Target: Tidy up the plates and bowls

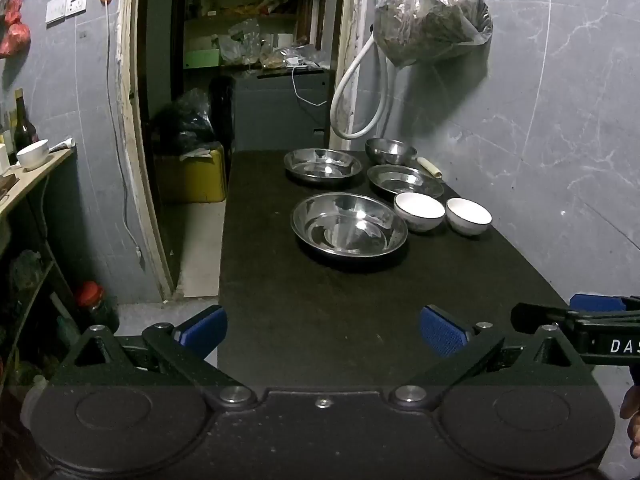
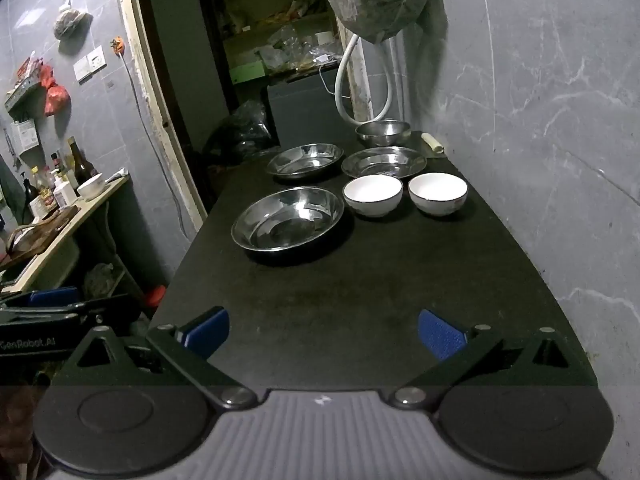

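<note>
Left wrist view. The left gripper (image 1: 323,334) hangs over the near end of the black table (image 1: 320,292), jaws spread wide with nothing between them. At the far end stand three shallow steel plates (image 1: 350,224), a deeper steel bowl (image 1: 390,150) and two white bowls (image 1: 419,211); all appear empty. A plastic bag (image 1: 432,16) of dark contents hangs on the wall above them.

Right wrist view. The right gripper (image 2: 323,334) likewise stands fully spread and holds nothing. The nearest steel plate (image 2: 288,219) sits just beside the left white bowl (image 2: 373,195); the right white bowl (image 2: 438,193) stands near it, apart. Both are bare inside.
</note>
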